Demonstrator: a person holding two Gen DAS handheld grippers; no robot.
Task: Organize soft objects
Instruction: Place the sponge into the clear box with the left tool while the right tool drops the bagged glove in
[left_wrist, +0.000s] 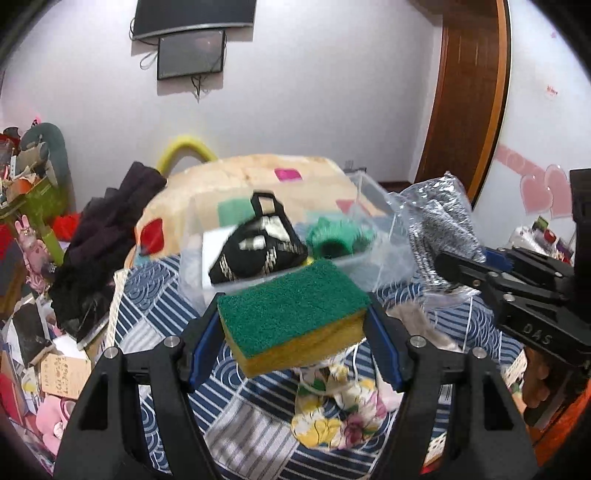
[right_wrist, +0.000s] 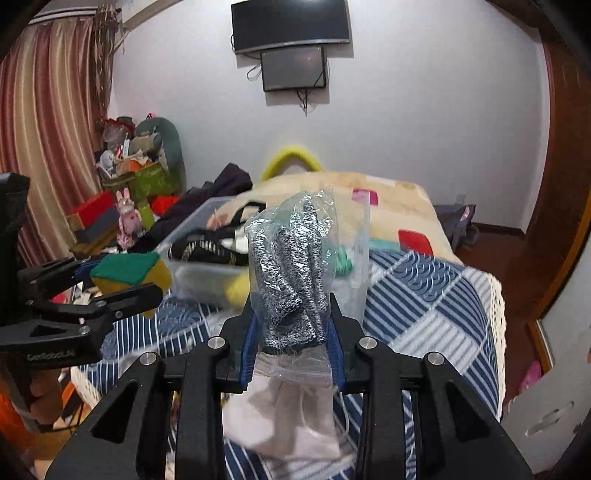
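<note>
My left gripper (left_wrist: 293, 317) is shut on a green-and-yellow sponge (left_wrist: 295, 314) and holds it in the air, just short of a clear plastic bin (left_wrist: 384, 236). The bin holds a black patterned pouch (left_wrist: 258, 247) and a green ruffled item (left_wrist: 336, 236). My right gripper (right_wrist: 291, 325) is shut on a clear bag of grey-speckled gloves (right_wrist: 291, 266), held upright above the bed. The sponge (right_wrist: 129, 271) and left gripper (right_wrist: 110, 280) show at the left of the right wrist view. The bagged gloves (left_wrist: 439, 229) and right gripper (left_wrist: 443, 262) show at the right of the left wrist view.
A blue-and-white patterned bedspread (left_wrist: 155, 314) covers the bed. A floral cloth (left_wrist: 332, 417) and a white cloth (right_wrist: 280, 417) lie on it below the grippers. Dark clothes (left_wrist: 107, 236) are heaped at the left. A beige blanket (right_wrist: 399, 206) lies behind the bin. Clutter fills the floor at left.
</note>
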